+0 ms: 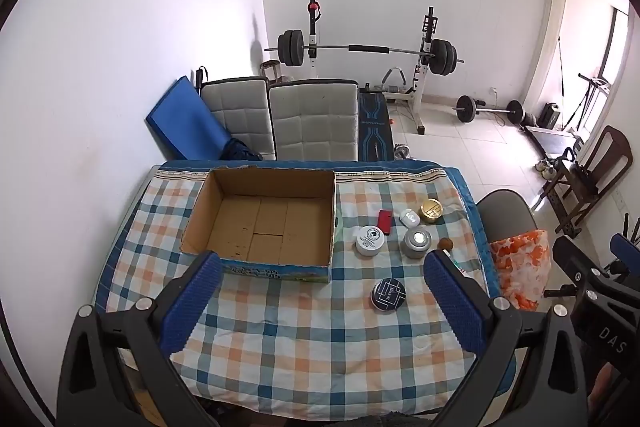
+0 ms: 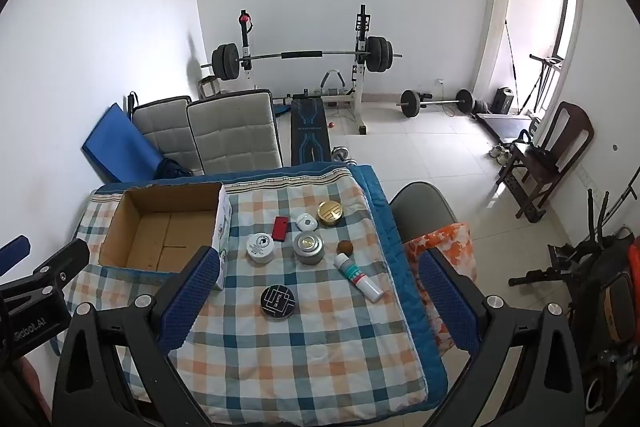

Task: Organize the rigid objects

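An open cardboard box point(image 1: 260, 223) point(image 2: 160, 231) stands empty on the checked tablecloth. To its right lie a white round jar point(image 1: 370, 239) point(image 2: 260, 247), a red flat case point(image 1: 385, 220) point(image 2: 280, 228), a small white case point(image 1: 409, 217) point(image 2: 307, 222), a gold tin point(image 1: 431, 210) point(image 2: 329, 213), a grey tin point(image 1: 417, 243) point(image 2: 309, 247), a brown ball point(image 1: 445, 244) point(image 2: 345, 247), a white tube point(image 2: 358, 277) and a black round tin point(image 1: 388, 295) point(image 2: 278, 301). My left gripper point(image 1: 322, 269) is open and empty above the table's near side. My right gripper point(image 2: 319, 267) is open and empty too.
Two grey padded chairs point(image 1: 280, 119) stand behind the table, a grey chair point(image 2: 424, 211) with an orange cushion at its right. A barbell rack point(image 1: 368, 51), weights and a wooden chair point(image 2: 548, 159) fill the room beyond.
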`<action>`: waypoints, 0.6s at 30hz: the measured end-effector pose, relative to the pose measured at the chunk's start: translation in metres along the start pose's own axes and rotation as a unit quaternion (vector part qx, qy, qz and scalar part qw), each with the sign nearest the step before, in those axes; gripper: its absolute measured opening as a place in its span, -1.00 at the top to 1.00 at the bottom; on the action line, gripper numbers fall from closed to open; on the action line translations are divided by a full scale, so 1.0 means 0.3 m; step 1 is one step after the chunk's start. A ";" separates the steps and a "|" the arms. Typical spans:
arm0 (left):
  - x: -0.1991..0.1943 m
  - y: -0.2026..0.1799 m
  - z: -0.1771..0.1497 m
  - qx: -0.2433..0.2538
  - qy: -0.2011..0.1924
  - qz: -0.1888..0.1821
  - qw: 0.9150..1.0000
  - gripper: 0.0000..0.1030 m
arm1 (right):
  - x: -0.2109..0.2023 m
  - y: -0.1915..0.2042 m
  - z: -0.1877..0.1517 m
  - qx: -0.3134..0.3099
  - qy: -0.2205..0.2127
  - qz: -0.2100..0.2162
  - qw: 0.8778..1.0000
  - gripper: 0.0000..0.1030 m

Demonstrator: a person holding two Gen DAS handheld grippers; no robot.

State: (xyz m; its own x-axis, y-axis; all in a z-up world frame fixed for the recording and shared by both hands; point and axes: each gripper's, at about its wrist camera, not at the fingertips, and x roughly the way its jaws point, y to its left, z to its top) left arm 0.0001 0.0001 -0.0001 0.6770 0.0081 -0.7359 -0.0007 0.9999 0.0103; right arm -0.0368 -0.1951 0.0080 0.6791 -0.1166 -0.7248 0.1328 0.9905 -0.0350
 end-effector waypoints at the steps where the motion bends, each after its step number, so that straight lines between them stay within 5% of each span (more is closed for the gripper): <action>1: -0.001 -0.001 0.000 0.002 -0.001 0.004 1.000 -1.00 | 0.000 -0.001 0.000 0.000 0.000 0.000 1.000 -0.97; 18: -0.009 -0.023 0.006 0.016 0.001 0.001 1.000 -1.00 | -0.004 -0.009 -0.004 -0.005 0.001 -0.018 1.000 -0.97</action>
State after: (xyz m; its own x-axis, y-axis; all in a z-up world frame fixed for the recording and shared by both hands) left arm -0.0004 -0.0068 0.0029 0.6760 0.0108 -0.7369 0.0208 0.9992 0.0337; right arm -0.0389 -0.1974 0.0083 0.6729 -0.1528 -0.7238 0.1510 0.9862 -0.0678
